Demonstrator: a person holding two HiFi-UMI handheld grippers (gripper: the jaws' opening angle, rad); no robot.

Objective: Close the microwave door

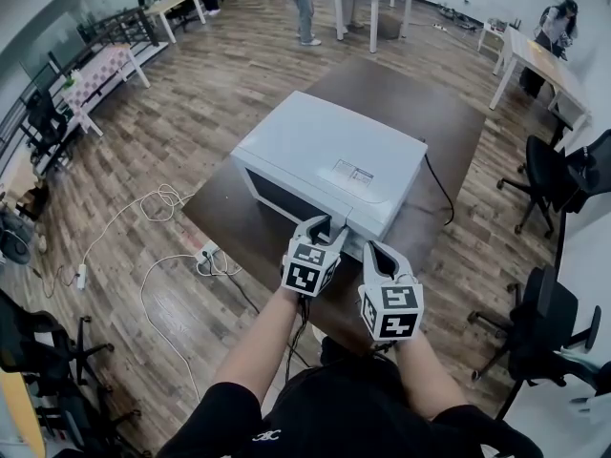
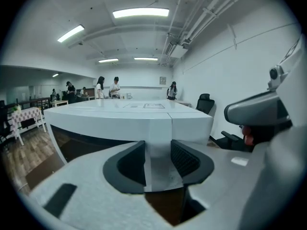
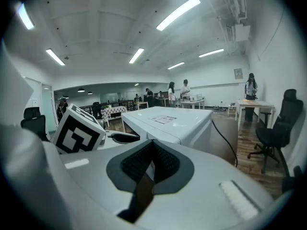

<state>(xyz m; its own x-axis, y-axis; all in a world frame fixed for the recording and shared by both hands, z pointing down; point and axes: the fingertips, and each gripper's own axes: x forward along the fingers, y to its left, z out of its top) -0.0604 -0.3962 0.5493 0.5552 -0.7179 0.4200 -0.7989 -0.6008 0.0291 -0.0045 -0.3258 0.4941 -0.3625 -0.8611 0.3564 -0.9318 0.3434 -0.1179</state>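
Both jaws of the left gripper (image 2: 158, 157) pinch the microwave door (image 2: 86, 145) edge; we push it flat slowly. Our right gripper (image 3: 152, 151) has closed, empty jaws.

The microwave (image 1: 329, 156) is white, its door window (image 1: 286, 198) dark. Its handle (image 2: 158, 147) shows white between the black, ribbed pads of the left gripper (image 1: 330, 225). That gripper and the right gripper (image 1: 375, 249) are white, each with a cube of black-and-white square markers. The table (image 1: 420, 113) is dark brown and the floor (image 1: 191, 93) is brown wood planks. At 10 o'clock a cloth (image 1: 95, 70) is red-and-white checked, and at 3 o'clock the chairs (image 1: 549, 175) are black.
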